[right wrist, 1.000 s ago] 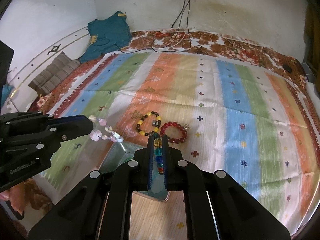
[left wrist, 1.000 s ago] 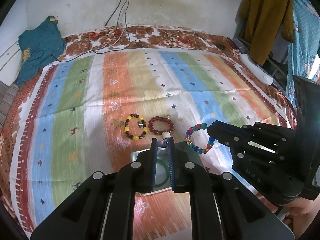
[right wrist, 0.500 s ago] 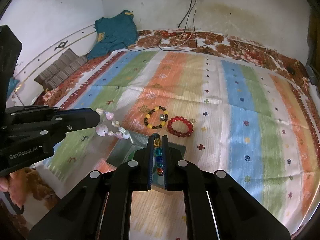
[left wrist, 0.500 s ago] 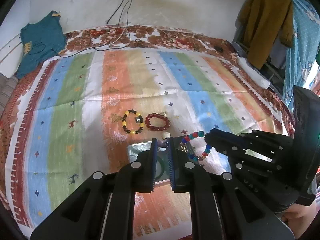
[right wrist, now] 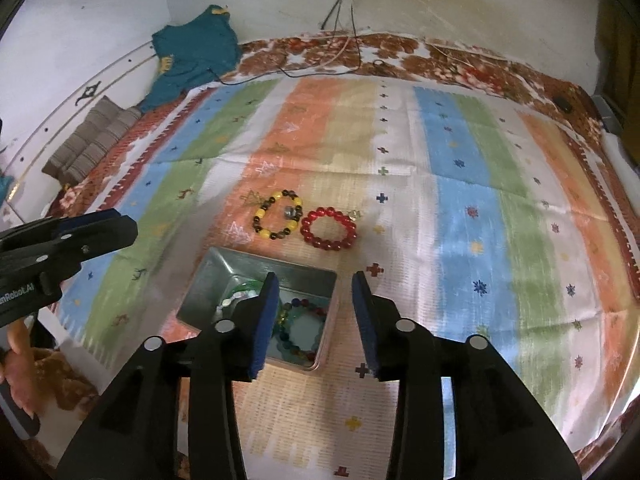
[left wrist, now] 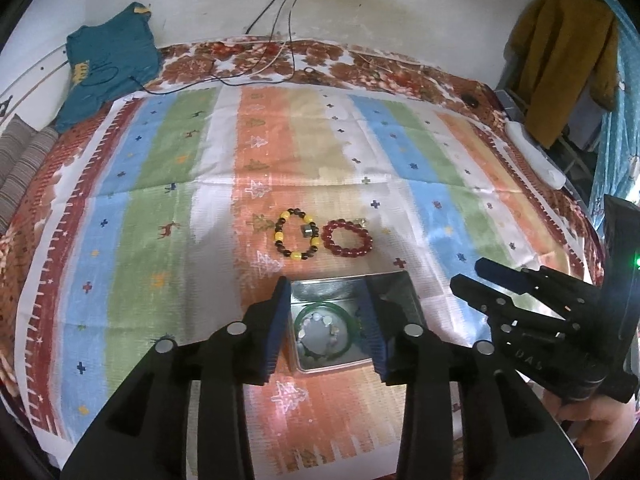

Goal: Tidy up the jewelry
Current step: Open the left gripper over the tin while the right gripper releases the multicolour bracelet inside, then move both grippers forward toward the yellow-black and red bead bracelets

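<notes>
Both grippers are letting go right now: the left gripper [left wrist: 326,326] has its jaws spreading with nothing pinched between the pads, and same for the right gripper [right wrist: 314,318], jaws opening and empty. Both hang over the metal tin [right wrist: 208,280], which sits on the striped blanket [left wrist: 160,200] at about 6 o'clock from the two loose bracelets. Inside the tin I can make out a green bangle [left wrist: 308,312] with a pale-bead bracelet [left wrist: 320,326] lying inside its ring, and in the right wrist view a multicolour bead bracelet [right wrist: 298,326] on the tin's right half. So I'd say the drop-off step is basically wrapping up. Still out on the blanket: the yellow-and-dark bead bracelet [left wrist: 297,234] and, touching or just beside it at its 3 o'clock, the red bead bracelet [left wrist: 347,237]. If I were doing this, I'd let the jaws finish opening before lifting, so no bead catches on a pad and gets dragged back out. Then lift clear of the tin's rim rather than sliding sideways, since that tin looks light and would probably skate on the fabric. For the next grabs, probably split them, left hand for the yellow one and right hand for the red, and come in from the outer sides so the grippers don't bump. Pinch across one side of the bead ring, not the hollow middle. Soft blanket means the beads may sink a bit, so go in low.
</notes>
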Action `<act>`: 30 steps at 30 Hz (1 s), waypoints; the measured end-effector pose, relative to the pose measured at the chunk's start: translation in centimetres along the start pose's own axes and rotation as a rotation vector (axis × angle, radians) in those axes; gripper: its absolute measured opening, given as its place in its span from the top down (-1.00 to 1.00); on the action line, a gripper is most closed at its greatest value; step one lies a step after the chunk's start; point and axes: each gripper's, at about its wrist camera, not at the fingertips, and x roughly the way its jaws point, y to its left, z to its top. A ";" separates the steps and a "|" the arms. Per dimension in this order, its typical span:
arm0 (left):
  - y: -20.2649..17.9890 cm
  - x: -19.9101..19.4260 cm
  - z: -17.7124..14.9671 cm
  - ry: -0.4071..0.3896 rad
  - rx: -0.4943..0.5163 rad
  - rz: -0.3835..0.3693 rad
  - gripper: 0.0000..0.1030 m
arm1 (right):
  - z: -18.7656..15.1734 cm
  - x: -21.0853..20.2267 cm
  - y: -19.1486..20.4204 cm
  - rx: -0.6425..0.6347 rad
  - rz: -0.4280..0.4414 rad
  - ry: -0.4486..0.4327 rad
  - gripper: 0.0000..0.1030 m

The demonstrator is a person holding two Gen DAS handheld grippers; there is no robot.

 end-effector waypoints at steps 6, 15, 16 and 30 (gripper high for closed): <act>0.3 0.7 0.3 0.008 0.004 0.038 0.04 | 0.4 0.2 0.1 -0.001 -0.005 -0.010 0.02; 1.5 3.1 1.5 0.043 -0.009 0.108 -0.14 | 0.9 1.7 -0.9 0.013 -0.045 0.028 -0.09; 1.4 3.6 1.7 0.052 -0.004 0.115 -0.16 | 1.0 2.1 -1.0 0.017 -0.051 0.039 -0.11; 2.8 7.3 3.4 0.108 -0.035 0.137 -0.39 | 2.4 5.8 -2.0 0.031 -0.070 0.116 -0.40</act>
